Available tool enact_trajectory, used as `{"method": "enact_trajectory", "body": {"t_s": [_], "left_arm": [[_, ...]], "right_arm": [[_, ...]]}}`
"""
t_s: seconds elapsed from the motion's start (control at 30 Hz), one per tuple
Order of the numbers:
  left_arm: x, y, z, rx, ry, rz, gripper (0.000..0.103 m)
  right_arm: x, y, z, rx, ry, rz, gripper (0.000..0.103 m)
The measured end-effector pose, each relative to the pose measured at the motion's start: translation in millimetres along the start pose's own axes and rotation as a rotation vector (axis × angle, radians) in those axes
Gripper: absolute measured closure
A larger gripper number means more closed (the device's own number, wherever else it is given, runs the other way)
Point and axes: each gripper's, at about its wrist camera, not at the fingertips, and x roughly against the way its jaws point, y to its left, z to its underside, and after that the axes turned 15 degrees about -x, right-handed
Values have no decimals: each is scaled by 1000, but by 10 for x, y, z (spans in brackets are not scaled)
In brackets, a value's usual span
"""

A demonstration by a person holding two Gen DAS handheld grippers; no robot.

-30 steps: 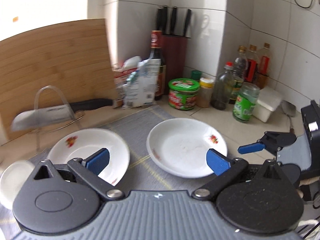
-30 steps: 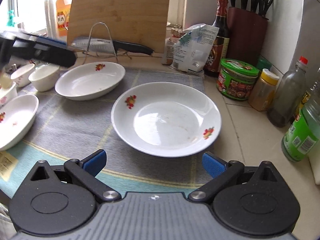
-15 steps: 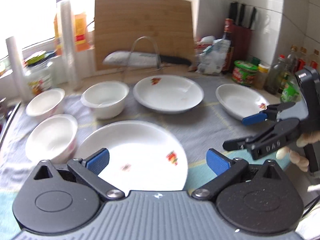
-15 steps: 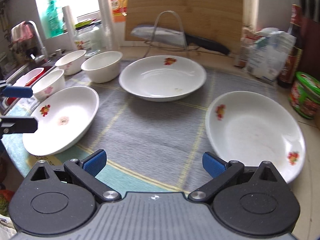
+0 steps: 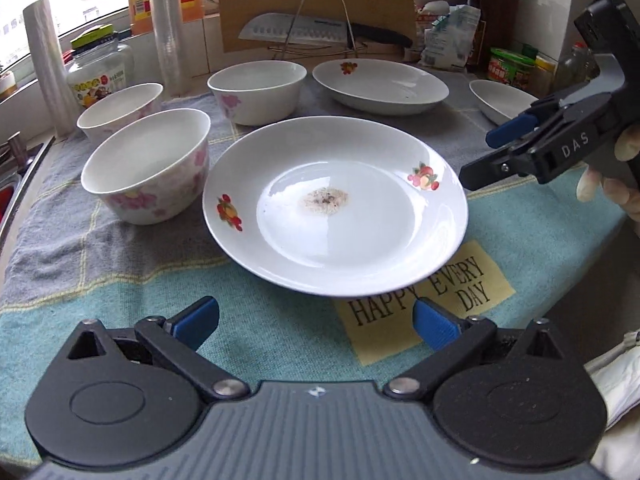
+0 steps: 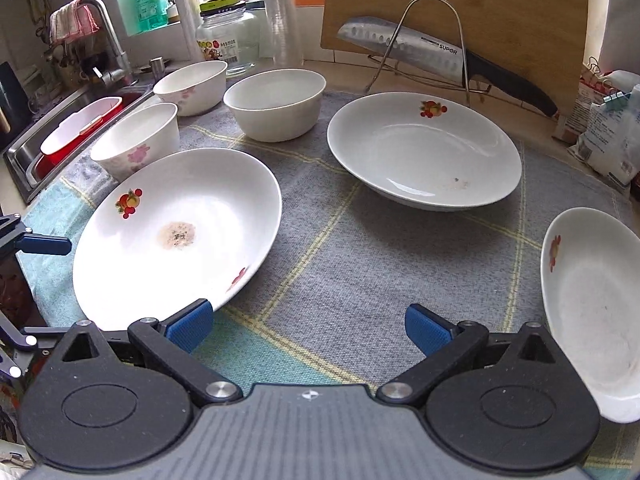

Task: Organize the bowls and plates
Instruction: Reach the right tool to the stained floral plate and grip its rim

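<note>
A white fruit-print plate (image 5: 336,204) with a brown stain lies on the mat just ahead of my open left gripper (image 5: 316,322); the same stained plate (image 6: 176,232) sits front left in the right wrist view. Three white bowls stand left of it: the nearest floral bowl (image 5: 148,164), the left rear bowl (image 5: 120,110) and the middle bowl (image 5: 256,90). A second plate (image 5: 380,86) lies behind, a third plate (image 6: 596,304) at far right. My right gripper (image 6: 308,326) is open and empty above the mat, beside the stained plate's rim, and shows as the right gripper (image 5: 516,140) in the left wrist view.
A grey and teal mat (image 6: 360,272) covers the counter. A knife on a wire rack (image 6: 424,52) and a cutting board (image 6: 480,4) stand behind. A sink (image 6: 60,128) lies at left, jars and bottles (image 5: 508,66) at far right. A hand (image 5: 616,184) holds the right gripper.
Both views have swung left and drawn back from the right-hand plate; the stained plate and the bowls have come into view close by. Both grippers stayed open.
</note>
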Motion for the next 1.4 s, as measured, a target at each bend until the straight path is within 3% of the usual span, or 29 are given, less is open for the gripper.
{"method": "enact_trajectory", "body": {"t_s": [0.13, 0.5, 0.9, 1.07, 1.4], "left_arm": [[-121, 68, -4, -35, -12, 58, 1], [-230, 162, -25, -164, -93, 116, 0], [-217, 171, 37, -175, -147, 122, 0], [-203, 168, 67, -176, -158, 120, 0], [-206, 186, 61, -193, -158, 134, 0]], "right_arm": [[-53, 158, -10, 32, 22, 9, 0], [-318, 400, -79, 9, 78, -23, 0], [-602, 598, -217, 22, 130, -24, 0], [-668, 595, -327, 26, 154, -67, 0], [-706, 309, -551, -89, 252, -218, 0]]}}
